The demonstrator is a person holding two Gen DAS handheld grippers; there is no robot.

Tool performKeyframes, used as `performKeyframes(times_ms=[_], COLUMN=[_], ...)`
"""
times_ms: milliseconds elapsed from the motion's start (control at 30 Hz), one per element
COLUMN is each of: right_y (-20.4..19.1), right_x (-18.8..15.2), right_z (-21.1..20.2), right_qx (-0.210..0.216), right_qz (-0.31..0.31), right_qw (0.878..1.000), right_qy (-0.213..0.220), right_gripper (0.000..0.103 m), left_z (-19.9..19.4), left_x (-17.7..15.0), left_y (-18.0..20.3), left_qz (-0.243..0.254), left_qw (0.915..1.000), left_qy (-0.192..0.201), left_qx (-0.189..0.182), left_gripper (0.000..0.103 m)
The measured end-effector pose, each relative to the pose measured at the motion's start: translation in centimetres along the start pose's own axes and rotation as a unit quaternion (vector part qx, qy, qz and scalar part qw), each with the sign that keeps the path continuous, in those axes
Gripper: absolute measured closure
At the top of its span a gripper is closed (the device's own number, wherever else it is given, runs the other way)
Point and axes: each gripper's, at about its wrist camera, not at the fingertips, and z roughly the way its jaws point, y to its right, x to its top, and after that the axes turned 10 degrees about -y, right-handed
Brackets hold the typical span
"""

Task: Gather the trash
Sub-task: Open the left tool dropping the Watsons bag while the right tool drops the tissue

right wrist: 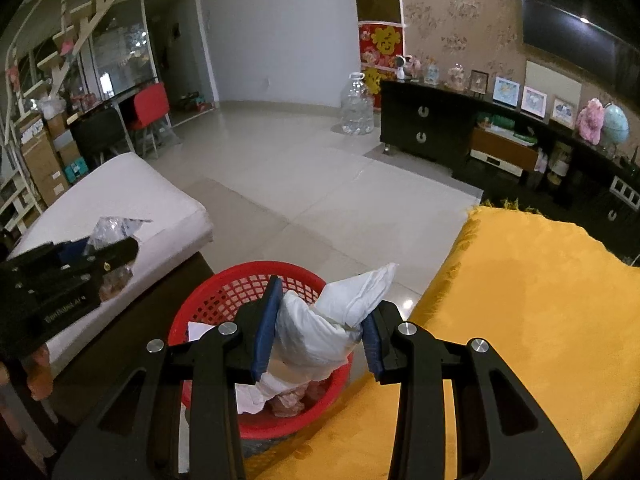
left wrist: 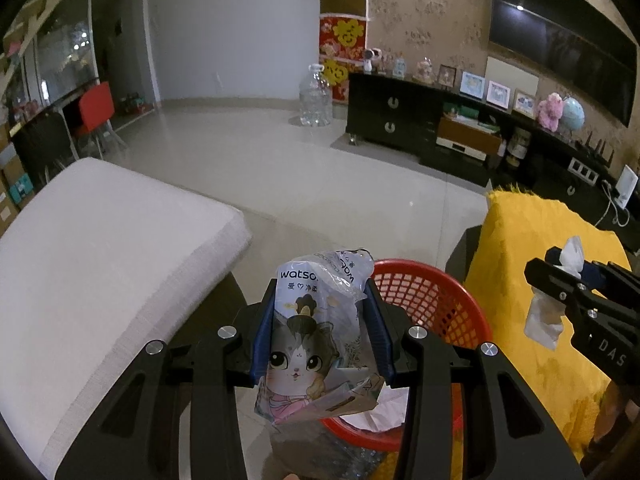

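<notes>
Well, with the left gripper point(left wrist: 322, 328) pinching the wrapper point(left wrist: 316, 344) and the right gripper point(right wrist: 318, 330) pinching a tissue point(right wrist: 320, 328), both low in frame over the basket point(right wrist: 224, 292), each should spread only once squarely above it.

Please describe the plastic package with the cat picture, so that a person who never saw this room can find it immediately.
Find the red mesh basket on the floor between the white cushion and the yellow blanket. Just above its near rim, the left tool grips a crinkled plastic package. Unlike the plain white tissue in the right tool, it shows a cartoon cat and printed lettering.
</notes>
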Motion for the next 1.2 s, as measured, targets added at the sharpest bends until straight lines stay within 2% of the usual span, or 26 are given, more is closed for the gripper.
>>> performKeyframes(times_ms=[233,533,767,800,900,967,1200], right_y=[-0.5,-0.5,-0.6,-0.6,-0.4,-0.2,1.2], right_x=[-0.2,-1.2,-1.7,-1.6,-1.5,-1.5,-1.3], right_z=[1.0,4.0,5.0,5.1,4.9,4.6,3.0], right_qx=[0.008,0.027,0.052,0.054,0.065,0.065,0.051], right_qz=[0.001,0.008,0.017,0.018,0.025,0.032,0.051], right_qw=[1.000,0.998,0.996,0.996,0.995,0.995,0.996], right_qy=[-0.010,-0.054,-0.071,-0.072,-0.072,-0.067,-0.047], right_gripper=[0.067,0.066,0.062,0.060,0.051,0.047,0.040], left_z=[1.6,4.4,5.1,5.1,4.7,4.3,2.7], left_x=[-0.3,-1.0,-1.4,-1.4,-1.3,-1.1,-0.6], left_y=[0.2,0.8,1.1,1.1,1.2,1.2,1.3], left_qz=[0.001,0.010,0.015,0.015,0.011,0.007,-0.006], left_qw=[0.9997,0.9975,0.9956,0.9956,0.9962,0.9965,0.9985], left_qy=[-0.024,-0.070,-0.090,-0.090,-0.084,-0.080,-0.052], left_qx=[-0.005,-0.002,-0.022,-0.023,-0.022,-0.023,-0.013], left_gripper=[0.064,0.064,0.060,0.058,0.045,0.032,0.024])
